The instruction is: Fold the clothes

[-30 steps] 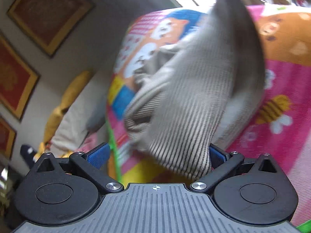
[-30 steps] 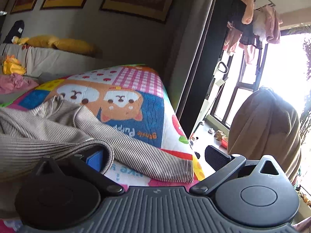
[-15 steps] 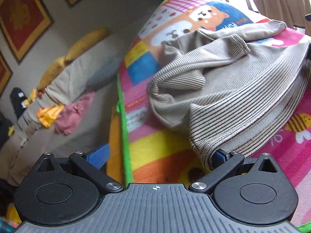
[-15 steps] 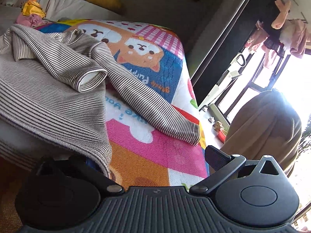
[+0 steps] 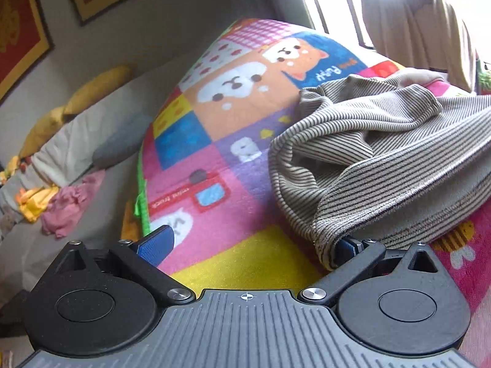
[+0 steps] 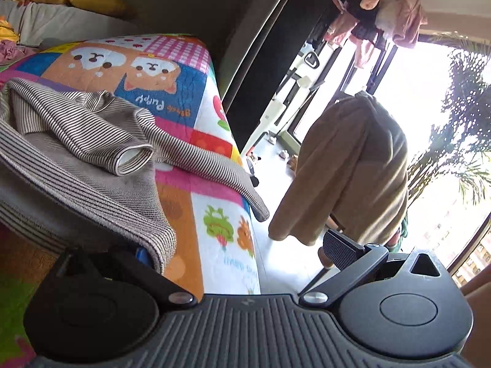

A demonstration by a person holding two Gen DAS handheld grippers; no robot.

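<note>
While both tongs, left (image 5: 248,245) and right (image 6: 236,251), gape wide, striped shirt (image 5: 383,153) hem drapes each inner finger, stretching between them.

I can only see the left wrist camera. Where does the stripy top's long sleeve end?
Observer: The long sleeve runs to the edge of the mat, and its cuff hangs over.
Child: Is the right gripper squeezing anything?
Observer: No. The right gripper is open, and the striped top drapes over one finger.
Child: What's up by the window?
Observer: Hanging clothes, high on a rack.
</note>
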